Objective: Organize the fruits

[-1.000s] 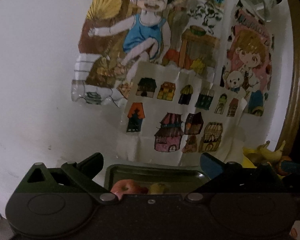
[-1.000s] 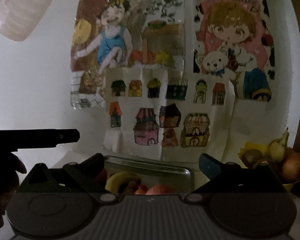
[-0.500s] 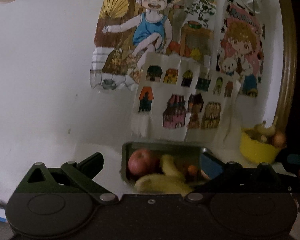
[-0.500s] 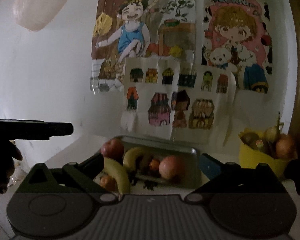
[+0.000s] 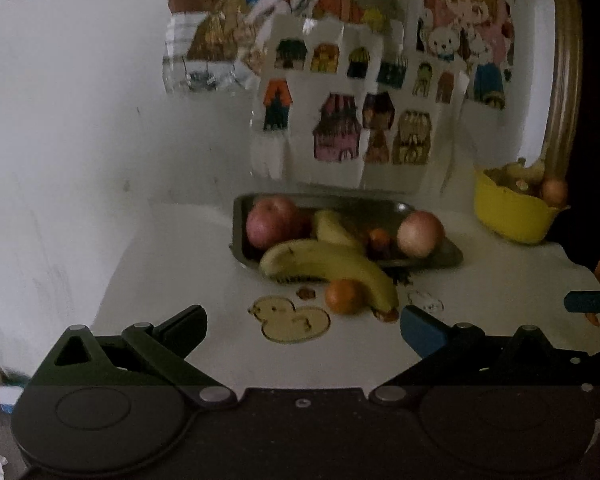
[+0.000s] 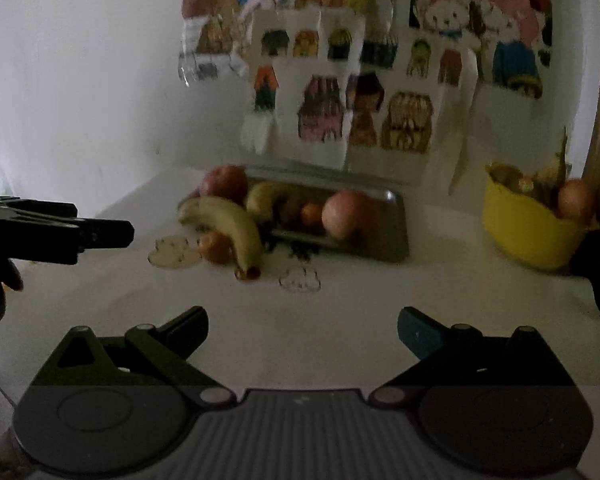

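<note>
Both claws, left claw and right claw, gape empty; banana and orange lie outside the tray, at its 6 o'clock, unsorted.

A white table carries a metal tray at centre frame, a yellow bowl at right, and an orange before the tray.

Black tool, one fingertip seemingly blue, silver screws.

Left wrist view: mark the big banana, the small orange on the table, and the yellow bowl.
big banana (image 5: 324,262), left wrist view, middle of its curved body.
small orange (image 5: 342,296), left wrist view, centre of the fruit.
yellow bowl (image 5: 508,216), left wrist view, outer front wall.
</note>
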Demonstrator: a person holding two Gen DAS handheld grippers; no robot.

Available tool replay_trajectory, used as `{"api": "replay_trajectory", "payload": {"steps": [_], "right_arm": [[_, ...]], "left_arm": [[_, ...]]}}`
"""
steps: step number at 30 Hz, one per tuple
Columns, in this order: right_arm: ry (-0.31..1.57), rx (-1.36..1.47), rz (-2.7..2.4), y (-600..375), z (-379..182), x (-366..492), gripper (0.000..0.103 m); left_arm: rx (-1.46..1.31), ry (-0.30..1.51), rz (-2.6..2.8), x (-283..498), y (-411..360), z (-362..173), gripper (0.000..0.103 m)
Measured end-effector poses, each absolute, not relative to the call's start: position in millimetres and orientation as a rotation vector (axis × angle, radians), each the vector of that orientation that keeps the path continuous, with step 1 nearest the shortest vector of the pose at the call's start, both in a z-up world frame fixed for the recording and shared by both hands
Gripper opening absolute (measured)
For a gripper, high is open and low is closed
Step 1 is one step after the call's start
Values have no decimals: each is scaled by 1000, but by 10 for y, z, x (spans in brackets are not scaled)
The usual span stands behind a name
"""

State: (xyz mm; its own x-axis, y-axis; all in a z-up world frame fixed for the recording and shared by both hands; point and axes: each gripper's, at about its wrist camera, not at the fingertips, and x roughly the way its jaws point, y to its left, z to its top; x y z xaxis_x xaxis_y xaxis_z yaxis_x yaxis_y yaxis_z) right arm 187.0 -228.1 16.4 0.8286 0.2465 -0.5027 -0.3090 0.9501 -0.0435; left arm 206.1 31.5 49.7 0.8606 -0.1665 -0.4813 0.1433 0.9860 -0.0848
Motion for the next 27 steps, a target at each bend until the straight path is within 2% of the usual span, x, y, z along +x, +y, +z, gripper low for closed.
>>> {"api": "replay_trajectory", "payload": {"steps": [20, 27], "right_arm": [[584, -99, 277, -2329, -4, 2128, 103], [546, -58, 274, -2391, 36, 2316, 103]], "left_arm": [[-31, 584, -167, 2348, 222, 329, 102], [-5, 615, -141, 2539, 178, 274, 102]]}}
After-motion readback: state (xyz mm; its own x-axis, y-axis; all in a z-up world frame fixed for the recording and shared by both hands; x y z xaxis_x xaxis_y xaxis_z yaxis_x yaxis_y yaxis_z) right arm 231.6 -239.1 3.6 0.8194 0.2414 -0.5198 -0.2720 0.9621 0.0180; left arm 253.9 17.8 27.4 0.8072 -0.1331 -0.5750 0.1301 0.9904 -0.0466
